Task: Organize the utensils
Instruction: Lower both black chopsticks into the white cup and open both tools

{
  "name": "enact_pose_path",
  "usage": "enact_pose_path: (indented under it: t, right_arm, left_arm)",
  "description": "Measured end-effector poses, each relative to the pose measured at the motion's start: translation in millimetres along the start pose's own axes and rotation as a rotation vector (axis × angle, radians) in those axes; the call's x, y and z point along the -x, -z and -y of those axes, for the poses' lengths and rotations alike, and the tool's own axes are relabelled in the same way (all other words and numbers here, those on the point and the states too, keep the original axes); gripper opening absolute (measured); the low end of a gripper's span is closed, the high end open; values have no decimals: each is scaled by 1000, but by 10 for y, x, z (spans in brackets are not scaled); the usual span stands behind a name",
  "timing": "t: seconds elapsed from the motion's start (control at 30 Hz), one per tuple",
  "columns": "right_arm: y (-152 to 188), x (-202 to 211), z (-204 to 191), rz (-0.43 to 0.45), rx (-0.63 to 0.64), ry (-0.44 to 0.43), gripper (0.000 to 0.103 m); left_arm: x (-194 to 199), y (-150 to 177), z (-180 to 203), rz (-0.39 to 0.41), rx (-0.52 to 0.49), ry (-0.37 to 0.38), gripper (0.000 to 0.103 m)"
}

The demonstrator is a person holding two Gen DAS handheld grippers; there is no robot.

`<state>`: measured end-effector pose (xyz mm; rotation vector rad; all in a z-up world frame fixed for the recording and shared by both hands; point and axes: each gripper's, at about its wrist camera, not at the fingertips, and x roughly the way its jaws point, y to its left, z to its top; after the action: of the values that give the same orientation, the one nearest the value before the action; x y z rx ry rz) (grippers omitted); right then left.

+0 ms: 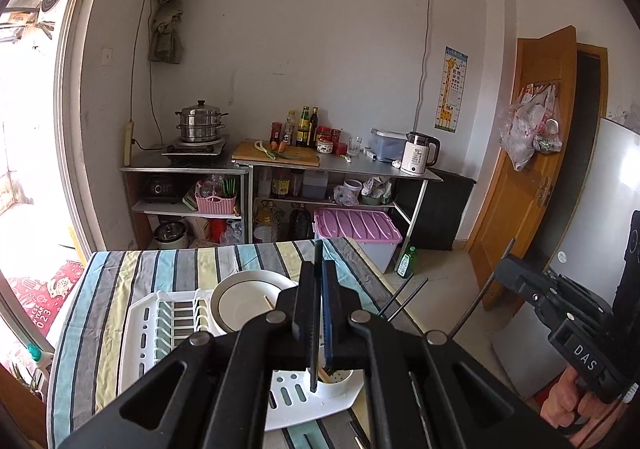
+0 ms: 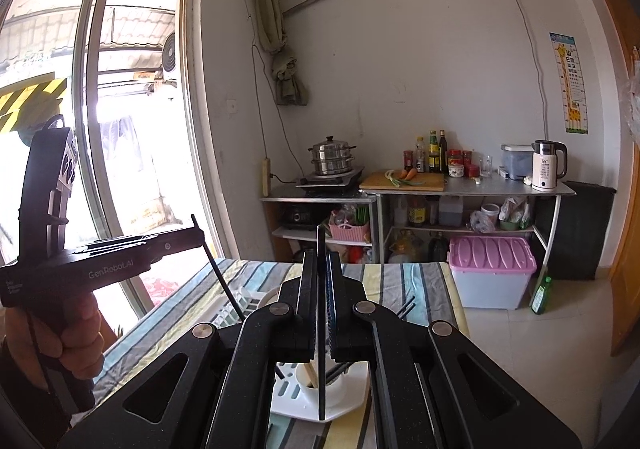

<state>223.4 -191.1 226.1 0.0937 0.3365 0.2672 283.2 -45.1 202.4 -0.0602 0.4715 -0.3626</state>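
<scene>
My left gripper (image 1: 319, 268) is shut on a black chopstick (image 1: 318, 249) that stands upright between its fingers, above the white utensil cup (image 1: 336, 389). My right gripper (image 2: 321, 255) is shut on a second black chopstick (image 2: 320, 241), which also reaches down beside the cup (image 2: 308, 389). Dark and wooden chopsticks stand in that cup. Each gripper shows in the other's view: the right gripper (image 1: 505, 270) at the right, the left gripper (image 2: 202, 239) at the left, held by a hand. The cup sits at the near end of a white dish rack (image 1: 148, 321).
A white plate (image 1: 244, 301) leans in the rack, with a wooden stick on it. The rack sits on a striped tablecloth (image 1: 160, 265). Beyond the table are metal kitchen shelves (image 1: 336, 165), a purple-lidded bin (image 1: 356, 227), a green bottle (image 1: 407, 262) on the floor and a wooden door (image 1: 524, 169).
</scene>
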Motion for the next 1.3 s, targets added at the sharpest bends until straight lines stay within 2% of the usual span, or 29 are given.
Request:
enact_pose_path:
  t: [0.4, 0.73, 0.97, 1.3]
  right_arm:
    - [-94, -441, 58, -5, -18, -9, 4]
    - [73, -752, 154, -62, -33, 3, 4]
    - [221, -890, 252, -109, -47, 19, 4]
    - [349, -990, 372, -157, -56, 65, 4]
  left_arm:
    - [-428, -22, -37, -38, 6, 27, 4]
    - [-665, 125, -140, -84, 29, 27, 4]
    - [-779, 218, -217, -116, 39, 13, 4]
    - [-890, 331, -360, -154, 55, -42, 4]
